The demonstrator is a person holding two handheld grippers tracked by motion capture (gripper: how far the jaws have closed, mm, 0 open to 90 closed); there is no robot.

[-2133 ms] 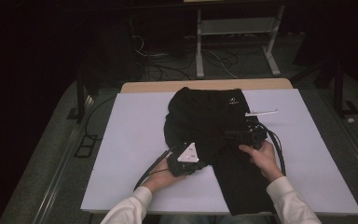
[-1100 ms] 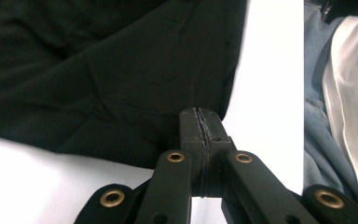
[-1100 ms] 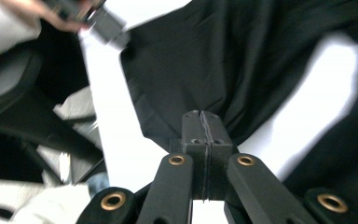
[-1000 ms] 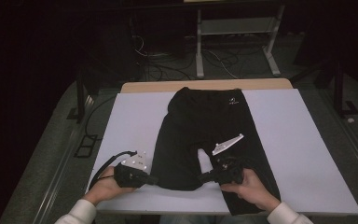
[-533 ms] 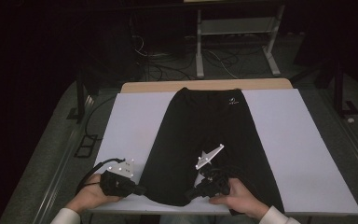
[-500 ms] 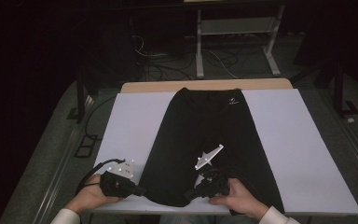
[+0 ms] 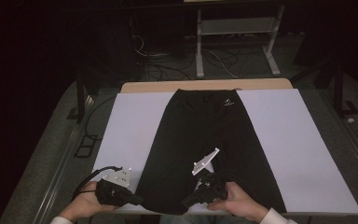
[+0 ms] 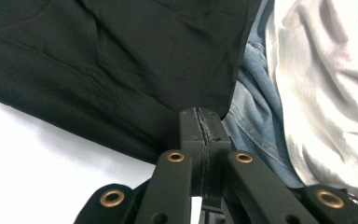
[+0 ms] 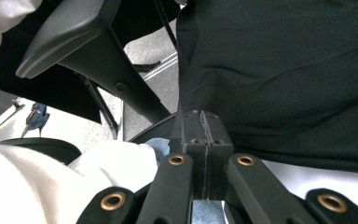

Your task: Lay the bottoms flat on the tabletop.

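On the white counter [image 7: 121, 121] the black trousers [image 7: 205, 135] lie spread flat, waistband far, while left gripper [image 7: 137, 200] and right gripper [image 7: 186, 204], jaws pressed together, each pinch the near hem; spreading looks done, any folding is yet to begin

garment: black fabric trousers [image 7: 205, 149] flat on white table sheet [image 7: 303, 154], waistband far, small white logo [image 7: 227, 103] near it | left gripper [image 7: 137, 200]: at near left hem corner | right gripper [image 7: 189, 203]: at near hem, grey plate above
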